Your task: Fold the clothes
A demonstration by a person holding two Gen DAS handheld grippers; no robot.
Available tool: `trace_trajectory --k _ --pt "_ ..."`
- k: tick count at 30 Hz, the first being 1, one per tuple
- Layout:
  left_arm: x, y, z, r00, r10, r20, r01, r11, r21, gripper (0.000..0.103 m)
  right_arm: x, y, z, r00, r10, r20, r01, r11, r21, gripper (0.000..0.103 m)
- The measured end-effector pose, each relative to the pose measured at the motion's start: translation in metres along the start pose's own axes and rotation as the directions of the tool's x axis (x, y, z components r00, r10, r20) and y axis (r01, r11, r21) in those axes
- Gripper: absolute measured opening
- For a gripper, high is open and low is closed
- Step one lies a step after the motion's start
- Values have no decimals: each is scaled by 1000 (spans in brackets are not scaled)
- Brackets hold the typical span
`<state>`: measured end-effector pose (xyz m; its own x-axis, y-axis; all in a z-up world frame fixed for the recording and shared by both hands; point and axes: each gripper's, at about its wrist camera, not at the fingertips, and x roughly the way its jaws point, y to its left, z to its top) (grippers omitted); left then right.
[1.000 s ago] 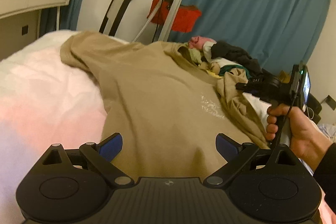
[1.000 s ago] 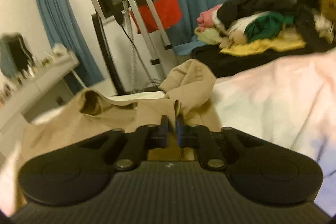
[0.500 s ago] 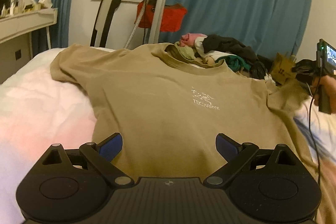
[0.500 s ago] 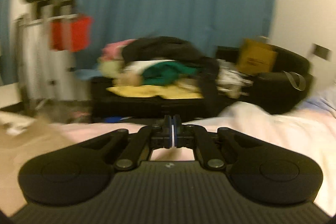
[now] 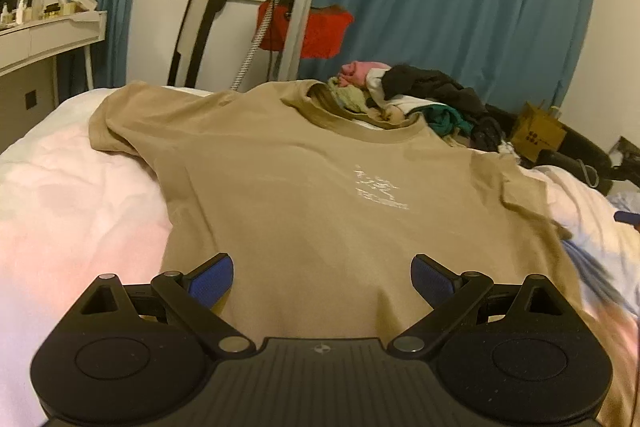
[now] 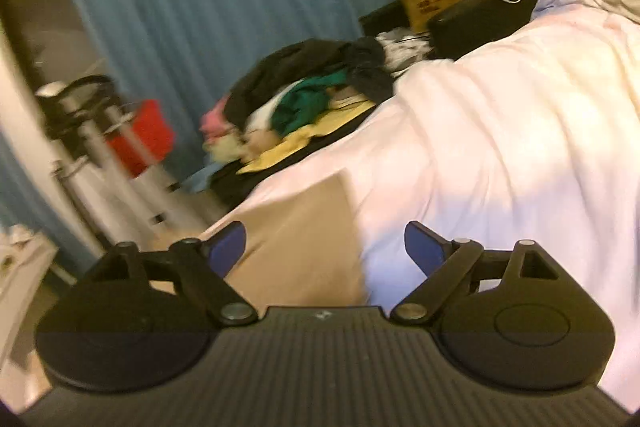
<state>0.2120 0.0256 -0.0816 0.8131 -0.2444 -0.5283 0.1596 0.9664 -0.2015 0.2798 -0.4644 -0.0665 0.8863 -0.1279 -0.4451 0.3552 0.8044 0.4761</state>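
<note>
The tan T-shirt (image 5: 304, 195) is lying front-up and spread flat on my pale bedspread (image 5: 72, 195), collar toward twelve o'clock, a small white print sitting at one o'clock on the chest. I am holding my left gripper (image 5: 322, 277) over its hem, jaws wide apart. My right gripper (image 6: 325, 247) is gaping too, empty, over a sleeve.
</note>
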Motion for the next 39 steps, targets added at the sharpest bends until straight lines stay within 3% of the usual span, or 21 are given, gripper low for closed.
trace_trajectory --k 5,8,11,15,18,22,26,29,32,33,39 --pt "-31 -20 -8 999 -52 -2 52 996 67 97 -112 39 -41 992 124 38 -123 992 -20 87" --pt "-54 -38 -20 993 -113 -21 115 986 122 96 -173 50 -59 984 131 123 -121 989 -85 87" --pt "-75 -60 -34 980 -186 -67 195 966 170 93 -208 53 -65 984 133 116 -108 974 -199 87" --pt "-92 -99 -53 949 -278 -152 304 932 199 89 -230 38 -67 984 124 128 -93 969 -229 87" --pt "-96 -137 -69 915 -345 -210 385 902 196 86 -242 25 -72 985 106 137 -74 973 -218 87" --pt "-95 -194 -97 863 -417 -283 486 839 244 79 -238 6 -70 987 48 151 -23 986 -164 87" --pt "-81 -241 -124 833 -436 -340 530 805 267 74 -235 -15 -66 983 25 180 -15 998 -58 88" --pt "-70 -265 -143 837 -404 -370 523 789 323 61 -233 -29 -65 980 34 194 -39 999 19 88" --pt "-63 -278 -156 869 -340 -358 471 791 391 21 -231 -32 -67 979 47 198 -51 999 11 88" --pt "-63 -278 -156 866 -347 -360 477 788 389 4 -230 -32 -67 978 59 201 -61 998 3 88" --pt "-63 -275 -158 845 -386 -370 517 768 378 3 -224 -31 -65 971 147 189 -149 989 -6 88"
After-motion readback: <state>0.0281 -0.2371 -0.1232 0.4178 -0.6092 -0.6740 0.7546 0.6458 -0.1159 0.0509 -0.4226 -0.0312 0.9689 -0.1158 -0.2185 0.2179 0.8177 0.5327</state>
